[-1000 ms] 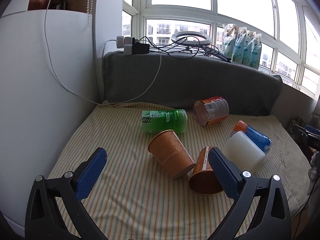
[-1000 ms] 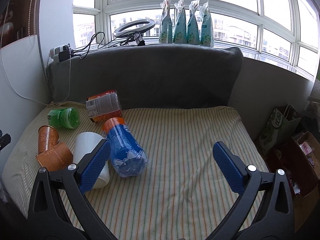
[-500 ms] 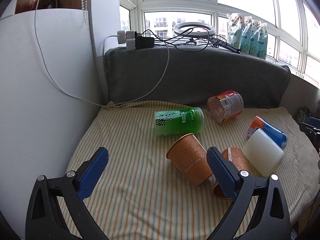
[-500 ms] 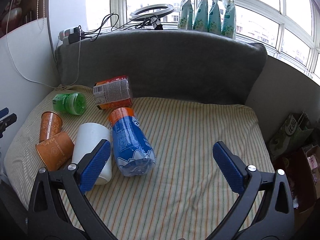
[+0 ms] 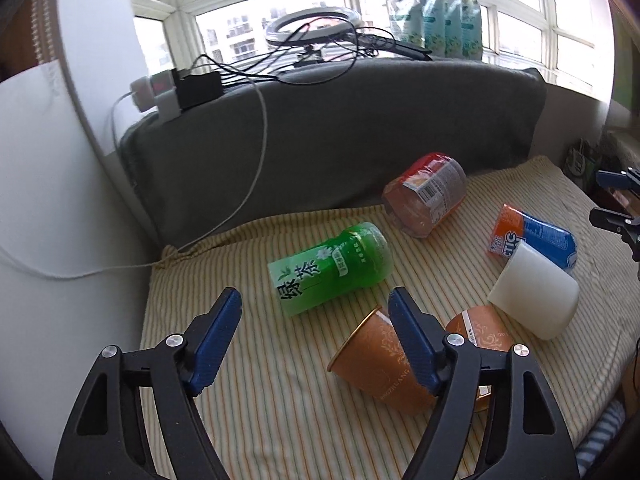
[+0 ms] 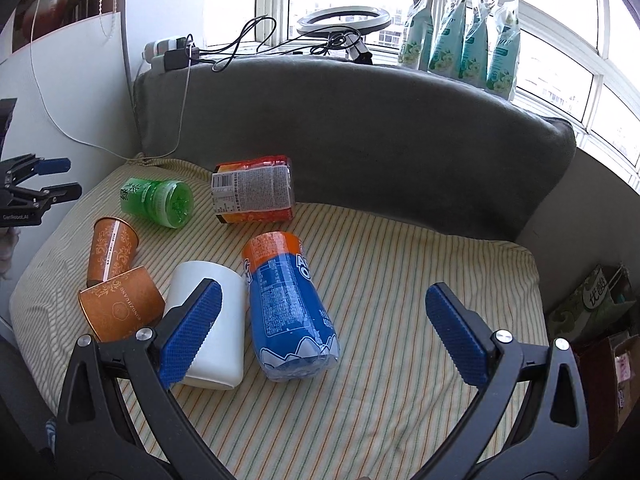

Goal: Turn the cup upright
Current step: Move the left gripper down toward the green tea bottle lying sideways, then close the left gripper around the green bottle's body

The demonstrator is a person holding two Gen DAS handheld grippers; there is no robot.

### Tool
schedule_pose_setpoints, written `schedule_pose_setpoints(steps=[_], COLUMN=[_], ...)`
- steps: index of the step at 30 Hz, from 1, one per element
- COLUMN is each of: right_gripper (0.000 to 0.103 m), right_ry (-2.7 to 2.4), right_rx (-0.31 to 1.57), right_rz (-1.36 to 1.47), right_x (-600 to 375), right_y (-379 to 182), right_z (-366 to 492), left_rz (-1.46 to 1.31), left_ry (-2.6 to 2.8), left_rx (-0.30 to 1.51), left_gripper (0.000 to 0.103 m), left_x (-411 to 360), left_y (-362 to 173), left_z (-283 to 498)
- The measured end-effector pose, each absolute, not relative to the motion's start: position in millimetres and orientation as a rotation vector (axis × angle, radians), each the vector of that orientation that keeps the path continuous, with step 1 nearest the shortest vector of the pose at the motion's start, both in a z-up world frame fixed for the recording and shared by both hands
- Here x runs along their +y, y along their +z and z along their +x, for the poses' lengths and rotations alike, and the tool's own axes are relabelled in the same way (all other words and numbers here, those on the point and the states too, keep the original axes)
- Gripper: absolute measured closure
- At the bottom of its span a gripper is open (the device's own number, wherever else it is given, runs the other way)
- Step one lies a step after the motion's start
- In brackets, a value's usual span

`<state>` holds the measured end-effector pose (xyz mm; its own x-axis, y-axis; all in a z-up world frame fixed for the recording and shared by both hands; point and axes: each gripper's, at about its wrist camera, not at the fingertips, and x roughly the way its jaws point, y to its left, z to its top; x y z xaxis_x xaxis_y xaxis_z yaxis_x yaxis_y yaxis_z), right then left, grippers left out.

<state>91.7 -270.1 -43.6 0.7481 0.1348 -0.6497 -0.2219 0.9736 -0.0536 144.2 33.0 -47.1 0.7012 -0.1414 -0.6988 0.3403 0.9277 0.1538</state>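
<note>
Several cups lie on their sides on a striped cushion (image 5: 280, 420): a green cup (image 5: 330, 274), a red-labelled clear cup (image 5: 426, 204), a blue and orange cup (image 5: 532, 236), a white cup (image 5: 534, 298) and two brown paper cups (image 5: 376, 362) (image 5: 482, 330). My left gripper (image 5: 318, 340) is open and empty, hovering just before the green cup, its right finger over the nearer brown cup. My right gripper (image 6: 320, 336) is open and empty above the blue cup (image 6: 288, 304) and the white cup (image 6: 210, 320). The green cup (image 6: 160, 202) and brown cups (image 6: 120, 312) lie left.
A grey backrest (image 6: 360, 140) runs behind the cushion. A power strip with cables (image 5: 176, 88), a ring light (image 5: 316, 30) and several pouches (image 6: 460, 28) sit on the sill. A white panel (image 5: 48, 240) stands at left. Bags and boxes (image 6: 592, 308) stand right of the cushion.
The left gripper has moved forward and left toward the green cup. The right gripper has moved closer and tilted down over the blue and white cups. Both stay open.
</note>
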Motion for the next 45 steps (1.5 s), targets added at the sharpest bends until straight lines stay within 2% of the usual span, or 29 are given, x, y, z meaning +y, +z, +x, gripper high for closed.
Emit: schedule_pose_setpoints(steps=[20, 35, 40, 45], right_gripper=[0.000, 0.000, 0.000, 0.000], right_ry=[0.141, 0.115, 0.111, 0.108], right_rx=[0.773, 0.782, 0.781, 0.787], right_rz=[-0.036, -0.006, 0.004, 0.024], right_x=[-299.8, -308.4, -311.0, -314.4], right_y=[-53.3, -58.1, -58.0, -60.7], right_z=[108.7, 114.9, 114.1, 115.2], left_rz=[0.699, 0.797, 0.747, 0.725], left_ry=[-0.501, -0.506, -0.504, -0.470], left_rx=[1.091, 1.150, 1.148, 1.122], left_gripper=[0.027, 0.025, 0.028, 0.035], left_x=[-30.4, -37.9, -38.7, -36.0], left_y=[-92.2, -137.6, -136.1, -130.8], left_z=[248.7, 280.3, 286.3, 282.1])
